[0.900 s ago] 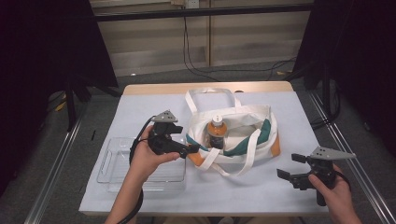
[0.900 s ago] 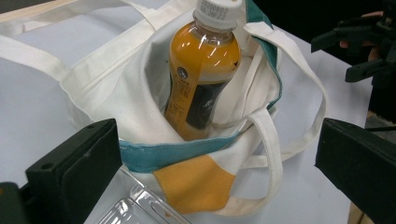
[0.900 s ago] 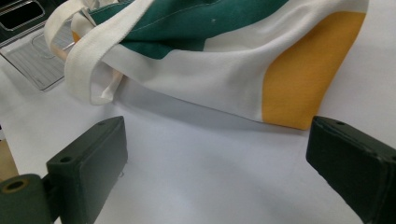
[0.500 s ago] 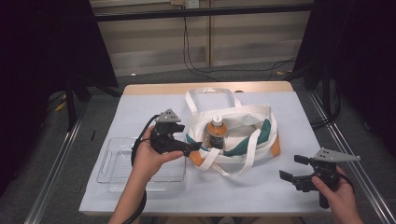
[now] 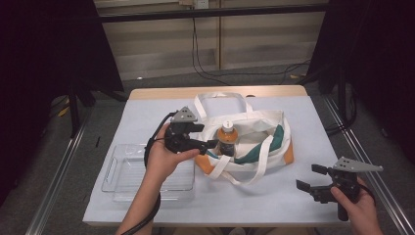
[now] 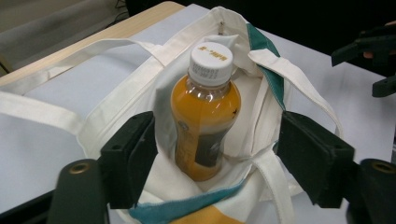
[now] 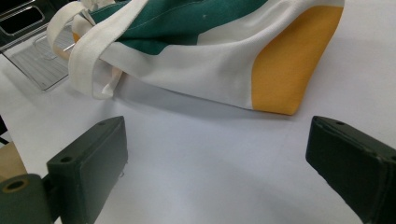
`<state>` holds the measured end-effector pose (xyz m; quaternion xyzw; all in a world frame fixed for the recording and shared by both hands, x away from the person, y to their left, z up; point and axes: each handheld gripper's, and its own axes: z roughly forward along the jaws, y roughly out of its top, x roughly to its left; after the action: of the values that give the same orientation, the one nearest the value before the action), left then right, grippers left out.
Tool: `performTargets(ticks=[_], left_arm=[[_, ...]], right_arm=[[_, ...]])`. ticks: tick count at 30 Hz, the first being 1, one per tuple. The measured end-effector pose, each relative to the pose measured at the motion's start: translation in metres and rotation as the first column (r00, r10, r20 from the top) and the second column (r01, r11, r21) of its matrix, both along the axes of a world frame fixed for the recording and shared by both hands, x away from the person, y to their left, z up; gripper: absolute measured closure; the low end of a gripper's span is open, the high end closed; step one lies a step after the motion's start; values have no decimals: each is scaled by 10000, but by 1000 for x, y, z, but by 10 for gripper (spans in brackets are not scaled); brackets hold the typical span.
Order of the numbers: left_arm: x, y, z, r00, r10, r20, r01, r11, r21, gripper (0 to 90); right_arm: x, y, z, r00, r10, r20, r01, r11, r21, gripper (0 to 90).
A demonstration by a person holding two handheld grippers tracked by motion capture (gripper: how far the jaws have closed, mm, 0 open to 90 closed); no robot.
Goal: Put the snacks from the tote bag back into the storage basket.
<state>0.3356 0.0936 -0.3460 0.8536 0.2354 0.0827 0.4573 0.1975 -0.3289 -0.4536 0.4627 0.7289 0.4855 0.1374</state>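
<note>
High view: one bottle (image 5: 227, 138) of orange drink stands upright inside one white tote bag (image 5: 254, 142) with green and orange panels, one clear plastic tray (image 5: 125, 171) lies left of the bag, and two grippers are in hand. The left gripper (image 5: 211, 144) has its jaws spread around the bottle and the bag's mouth, pads apart from both. The right gripper (image 5: 310, 178) hangs spread over the pale table sheet (image 5: 274, 205), well apart from the bag. Dark curtains and grey floor surround the table.
</note>
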Motion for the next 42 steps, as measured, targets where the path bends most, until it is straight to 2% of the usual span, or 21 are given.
performTargets(ticks=[2, 3, 5, 11, 14, 18, 19, 33, 42], left_arm=[[2, -6, 2, 9999, -83, 90, 81, 9999, 147, 315], [4, -9, 3, 9999, -88, 134, 83, 9992, 391, 326], [7, -13, 3, 9998, -102, 163, 99, 9997, 224, 340], [16, -24, 3, 9995, -285, 162, 278, 9989, 370, 415], [20, -29, 2, 9994, -349, 79, 347, 9990, 267, 452], [24, -36, 1, 9993, -377, 50, 374, 9984, 430, 464], [26, -39, 0, 9993, -365, 77, 360, 9974, 624, 466], [33, -46, 0, 9988, -403, -284, 423, 9962, 767, 472], [38, -51, -2, 9979, -500, -411, 543, 9922, 1120, 484]], right_arm=[[0, 0, 0, 10000, 8, 10, -8, 10000, -12, 55], [0, 1, 1, 10000, 48, 56, -48, 10000, 4, 55], [1, 1, 1, 10000, 63, 50, -63, 10000, -10, 55], [2, 2, 0, 9999, 148, 36, -148, 9999, -41, 55], [2, 2, 1, 9999, 150, 41, -149, 9999, -16, 55], [2, 2, 1, 9999, 157, 25, -157, 9999, -21, 55], [2, 2, 1, 9999, 156, 35, -156, 9999, -17, 55], [2, 1, 0, 9999, 124, -3, -124, 9999, -7, 55], [2, 1, 1, 9998, 181, -2, -181, 9998, -22, 55]])
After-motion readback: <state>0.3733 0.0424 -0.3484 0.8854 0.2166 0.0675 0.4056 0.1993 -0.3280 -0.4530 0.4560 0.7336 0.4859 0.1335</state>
